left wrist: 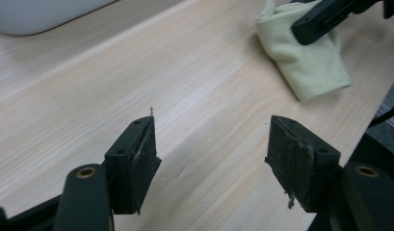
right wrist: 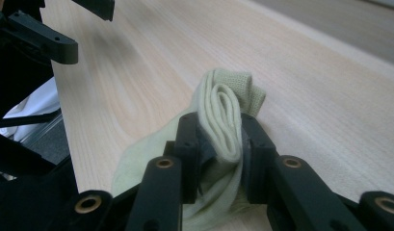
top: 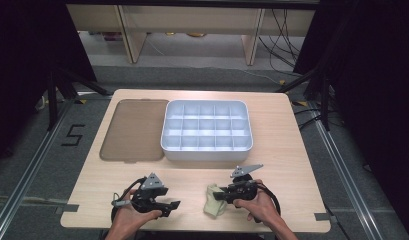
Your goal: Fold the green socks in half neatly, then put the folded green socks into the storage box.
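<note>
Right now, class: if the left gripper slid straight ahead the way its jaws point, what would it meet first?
Probably bare table first. The left gripper is open with nothing between its jaws. The yellow cloth lies ahead but off to one side, held by the right gripper. Depth is hard to judge.

The bench (top: 202, 172) is evenly lit from above, the surroundings are dark; close views are slightly blurred, with soft shadows.

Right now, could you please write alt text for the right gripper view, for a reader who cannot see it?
The right tool pinches a folded pale yellow cloth between its two black jaws, just above a light wooden table. Part of the left tool shows at the upper left.
</note>
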A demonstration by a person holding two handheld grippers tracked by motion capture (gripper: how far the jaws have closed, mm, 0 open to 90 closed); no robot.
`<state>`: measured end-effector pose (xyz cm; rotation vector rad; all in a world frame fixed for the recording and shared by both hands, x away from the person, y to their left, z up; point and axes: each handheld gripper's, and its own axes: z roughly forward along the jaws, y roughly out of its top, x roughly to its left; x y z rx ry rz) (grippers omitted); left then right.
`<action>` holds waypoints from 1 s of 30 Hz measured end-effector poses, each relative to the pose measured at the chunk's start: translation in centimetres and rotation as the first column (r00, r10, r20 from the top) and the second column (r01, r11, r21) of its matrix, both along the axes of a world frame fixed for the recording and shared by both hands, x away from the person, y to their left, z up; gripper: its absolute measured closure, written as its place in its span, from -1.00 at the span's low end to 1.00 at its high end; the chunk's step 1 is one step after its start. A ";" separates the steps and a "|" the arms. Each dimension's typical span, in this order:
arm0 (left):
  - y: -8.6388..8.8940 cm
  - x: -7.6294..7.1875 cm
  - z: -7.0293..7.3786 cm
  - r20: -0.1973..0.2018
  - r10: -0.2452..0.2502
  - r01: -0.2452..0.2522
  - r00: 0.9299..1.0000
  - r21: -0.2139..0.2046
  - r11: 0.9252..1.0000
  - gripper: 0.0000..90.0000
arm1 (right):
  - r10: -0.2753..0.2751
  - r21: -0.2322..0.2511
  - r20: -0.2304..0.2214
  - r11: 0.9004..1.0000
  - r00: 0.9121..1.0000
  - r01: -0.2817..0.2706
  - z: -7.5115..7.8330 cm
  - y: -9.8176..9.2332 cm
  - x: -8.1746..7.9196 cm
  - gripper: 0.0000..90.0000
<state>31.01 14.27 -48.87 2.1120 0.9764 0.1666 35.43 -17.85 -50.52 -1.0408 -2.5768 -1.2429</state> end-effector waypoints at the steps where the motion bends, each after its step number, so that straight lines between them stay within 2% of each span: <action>1: 0.0 0.0 0.0 0.000 0.000 0.000 1.000 0.000 1.000 -0.29 | -0.004 0.004 0.007 1.000 1.000 0.004 0.1 -0.1 0.0 0.63; 4: 0.4 -0.1 -0.1 0.001 0.016 -0.016 1.000 0.008 1.000 -0.35 | -0.013 -0.006 0.041 1.000 0.999 0.013 0.6 -0.3 0.0 0.63; 5: 0.4 -0.1 -0.1 0.001 0.016 -0.016 1.000 0.008 1.000 -0.38 | -0.027 0.007 0.042 1.000 0.999 0.027 0.8 -0.3 -0.2 0.63; 7: 0.5 -0.1 -0.3 0.002 0.010 -0.010 1.000 0.020 1.000 -0.39 | -0.019 0.005 0.060 1.000 0.998 0.019 0.9 -0.4 -0.1 0.63; 8: 0.5 -0.1 -0.4 -0.004 0.017 -0.016 1.000 0.017 1.000 -0.40 | -0.029 0.002 0.093 1.000 0.995 0.029 1.3 -0.7 -0.1 0.63; 9: 0.6 -0.1 -0.5 -0.006 0.013 -0.013 1.000 0.027 1.000 -0.40 | -0.029 0.002 0.093 1.000 0.995 0.029 1.3 -0.7 -0.1 0.63; 10: 0.5 -0.1 -0.6 -0.008 0.016 -0.015 1.000 0.031 0.999 -0.42 | -0.029 -0.014 0.105 0.999 0.994 0.031 1.7 -0.8 -0.2 0.63; 11: 0.6 0.0 -0.6 -0.002 0.019 -0.019 1.000 0.041 0.999 -0.44 | -0.035 -0.015 0.124 0.999 0.992 0.037 1.8 -0.8 -0.3 0.63; 13: 0.5 -0.1 -0.7 -0.017 0.024 -0.023 1.000 0.032 0.999 -0.45 | -0.035 -0.033 0.141 0.999 0.989 0.040 2.3 -0.9 -0.3 0.63; 15: 0.5 -0.1 -0.8 -0.005 0.015 -0.014 1.000 0.043 0.999 -0.45 | -0.025 -0.043 0.174 0.999 0.985 0.032 2.8 -1.1 -0.3 0.63; 16: 0.5 -0.1 -0.8 -0.005 0.015 -0.014 1.000 0.043 0.999 -0.46 | -0.025 -0.043 0.174 0.999 0.985 0.032 2.8 -1.1 -0.3 0.63; 17: 0.6 -0.2 -0.9 -0.004 0.013 -0.013 1.000 0.046 0.999 -0.47 | -0.021 -0.055 0.196 0.998 0.980 0.033 3.2 -1.2 -0.3 0.63; 19: 0.6 -0.2 -1.0 -0.001 0.022 -0.022 1.000 0.059 0.998 -0.48 | -0.020 -0.053 0.208 0.998 0.978 0.031 3.3 -1.2 -0.2 0.63; 20: 0.7 -0.2 -1.1 -0.002 0.009 -0.009 1.000 0.056 0.998 -0.48 | -0.027 -0.055 0.224 0.998 0.974 0.040 3.6 -1.3 -0.2 0.63; 23: 0.8 -0.2 -1.2 0.005 0.017 -0.017 1.000 0.063 0.998 -0.49 | -0.031 -0.061 0.217 0.997 0.976 0.045 3.9 -1.5 -0.3 0.63; 26: 0.9 -0.1 -1.2 0.004 0.025 -0.025 1.000 0.056 0.998 -0.50 | -0.034 -0.062 0.237 0.997 0.971 0.050 4.1 -1.8 -0.1 0.63; 27: 1.0 0.0 -1.2 0.006 0.011 -0.012 1.000 0.063 0.998 -0.50 | -0.050 -0.060 0.227 0.996 0.973 0.065 4.3 -1.8 -0.1 0.63; 28: 1.0 0.0 -1.2 0.008 0.026 -0.026 1.000 0.057 0.998 -0.51 | -0.041 -0.050 0.246 0.997 0.969 0.055 4.4 -2.0 0.1 0.63; 30: 1.0 0.0 -1.4 -0.001 0.042 -0.042 0.999 0.054 0.998 -0.51 | -0.044 -0.049 0.251 0.997 0.967 0.058 4.7 -2.3 0.3 0.63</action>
